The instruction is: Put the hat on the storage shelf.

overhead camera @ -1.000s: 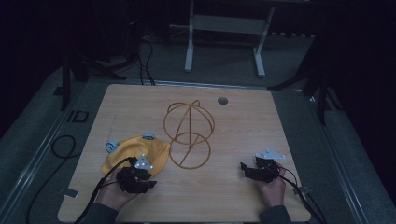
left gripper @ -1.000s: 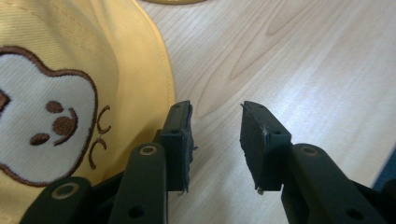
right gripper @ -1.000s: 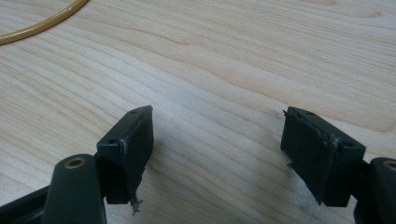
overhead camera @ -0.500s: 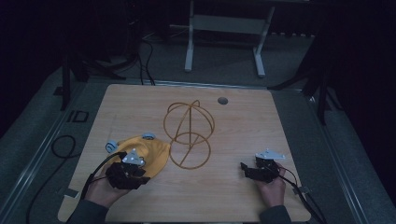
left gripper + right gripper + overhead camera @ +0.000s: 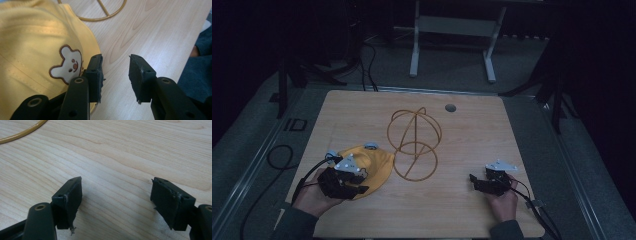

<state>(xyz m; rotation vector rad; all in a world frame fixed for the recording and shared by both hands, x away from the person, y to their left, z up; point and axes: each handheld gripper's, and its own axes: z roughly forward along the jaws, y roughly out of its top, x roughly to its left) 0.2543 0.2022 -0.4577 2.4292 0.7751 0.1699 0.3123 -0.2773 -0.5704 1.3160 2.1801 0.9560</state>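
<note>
Dim recording lab or studio. Evidence: pale wood-grain rectangular bench (image 5: 362,107) with a round grey cable grommet (image 5: 450,107), set on grey carpeted floor (image 5: 257,150); loose black cables (image 5: 277,159) trailing across that floor; white metal legs of a second desk frame (image 5: 414,45) behind; black stand legs (image 5: 287,82) left and right of the bench; dark, unlit surroundings.
</note>
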